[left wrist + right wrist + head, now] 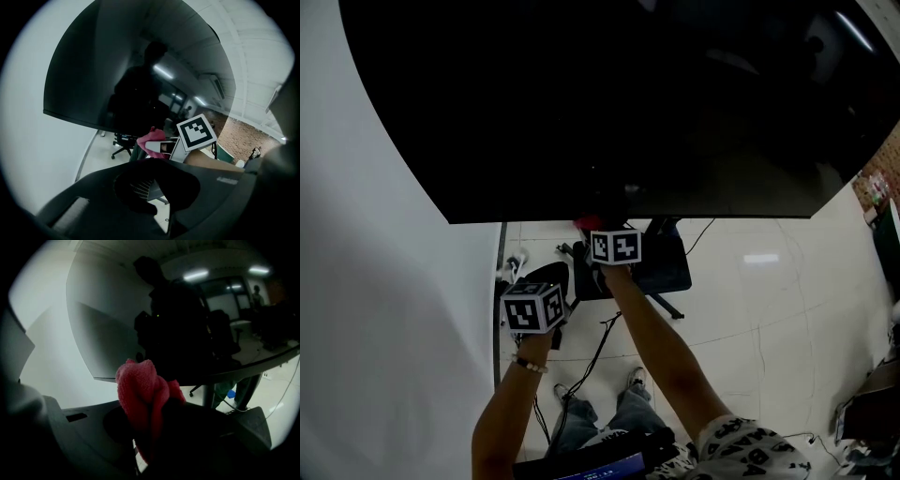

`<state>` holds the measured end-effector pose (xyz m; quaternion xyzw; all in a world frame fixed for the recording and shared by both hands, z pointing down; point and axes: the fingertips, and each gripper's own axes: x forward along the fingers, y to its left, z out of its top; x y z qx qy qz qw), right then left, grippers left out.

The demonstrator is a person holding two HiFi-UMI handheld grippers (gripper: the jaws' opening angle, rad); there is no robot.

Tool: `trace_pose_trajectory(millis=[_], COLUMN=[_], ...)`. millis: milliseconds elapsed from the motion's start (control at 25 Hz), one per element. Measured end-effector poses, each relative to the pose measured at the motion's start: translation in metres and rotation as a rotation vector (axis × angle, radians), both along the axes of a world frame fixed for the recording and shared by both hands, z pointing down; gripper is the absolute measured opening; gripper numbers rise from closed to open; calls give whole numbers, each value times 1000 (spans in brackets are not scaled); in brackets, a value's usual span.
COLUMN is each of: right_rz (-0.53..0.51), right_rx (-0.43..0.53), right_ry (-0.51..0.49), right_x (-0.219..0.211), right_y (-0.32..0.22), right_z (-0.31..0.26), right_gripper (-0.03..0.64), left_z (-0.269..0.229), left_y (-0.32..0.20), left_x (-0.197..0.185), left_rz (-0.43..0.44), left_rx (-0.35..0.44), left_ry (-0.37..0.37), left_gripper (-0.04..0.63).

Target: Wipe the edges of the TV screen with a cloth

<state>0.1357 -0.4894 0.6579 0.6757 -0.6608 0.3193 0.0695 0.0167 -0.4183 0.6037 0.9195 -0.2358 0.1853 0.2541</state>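
Observation:
The big black TV screen (628, 103) fills the top of the head view; its bottom edge runs across at mid height. My right gripper (598, 230) is shut on a red cloth (585, 225), which it holds up against that bottom edge near the middle. In the right gripper view the bunched cloth (140, 390) sticks up from the jaws in front of the screen (108, 333). My left gripper (534, 307) hangs lower and to the left, away from the TV, touching nothing. Its view shows dark jaws together, the cloth (151, 137) and the screen (117, 79).
A white wall (384, 281) runs down the left, close to my left gripper. Below the TV stand a black office chair (661, 267) and cables (591, 361) on the pale tiled floor. The person's legs and shoes (600, 412) are at the bottom.

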Motion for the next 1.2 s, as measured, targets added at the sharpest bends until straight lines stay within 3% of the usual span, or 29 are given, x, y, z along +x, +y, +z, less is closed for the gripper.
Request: trace_pose_trajectory(millis=[360,560,800,1200], right_rz=[5,12,43,159], right_rx=[-40,-38,-29,-56], right_ry=[-20,-21,-27,6], right_x=[89,138,197,271], right_y=[45,83,124,173], right_z=[15,20,23,22], right_gripper=[58,58,58,58], left_z=[12,18,26,28], left_y=[40,61,93,139], left_x=[94,140,191,245], left_rz=[66,57,51,211], left_rx=[-10,26,11,24], left_ry=[-17,-36,-26,-53], left_gripper=[2,2,2,2])
